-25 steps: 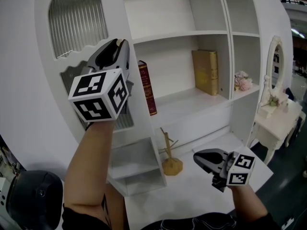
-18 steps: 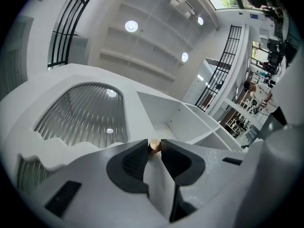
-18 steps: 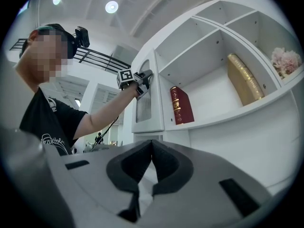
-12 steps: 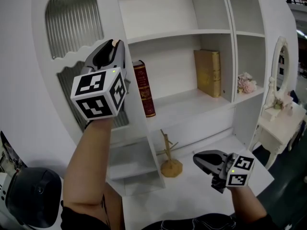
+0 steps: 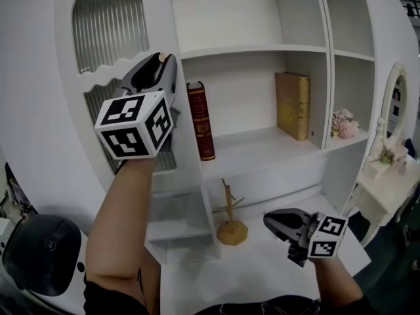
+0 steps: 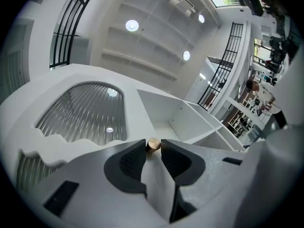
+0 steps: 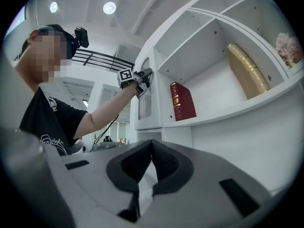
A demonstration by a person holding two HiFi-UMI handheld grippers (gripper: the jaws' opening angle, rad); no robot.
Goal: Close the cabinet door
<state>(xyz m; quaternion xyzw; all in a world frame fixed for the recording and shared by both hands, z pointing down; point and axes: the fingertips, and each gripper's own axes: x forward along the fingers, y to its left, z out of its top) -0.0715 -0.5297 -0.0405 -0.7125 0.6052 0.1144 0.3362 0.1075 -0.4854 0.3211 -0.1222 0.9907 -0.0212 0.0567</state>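
Brass knob [image 6: 153, 146] of cabinet door [image 5: 157, 18] clamped in left tongs [image 6: 153, 143]; right tongs [image 7: 151, 142] together, empty, well apart.

Bright, even indoor light, mostly from round ceiling spots [image 6: 132, 25]; white cabinet [image 5: 216, 12] near blown out, soft shadows only under shelves [image 5: 252, 50]. Spot glare on ribbed door glass [image 6: 85, 110]. Both gripper views heavy fisheye, dark vignette corners, near fingers [image 7: 130, 167] soft. Head view sharp, edges bowed.
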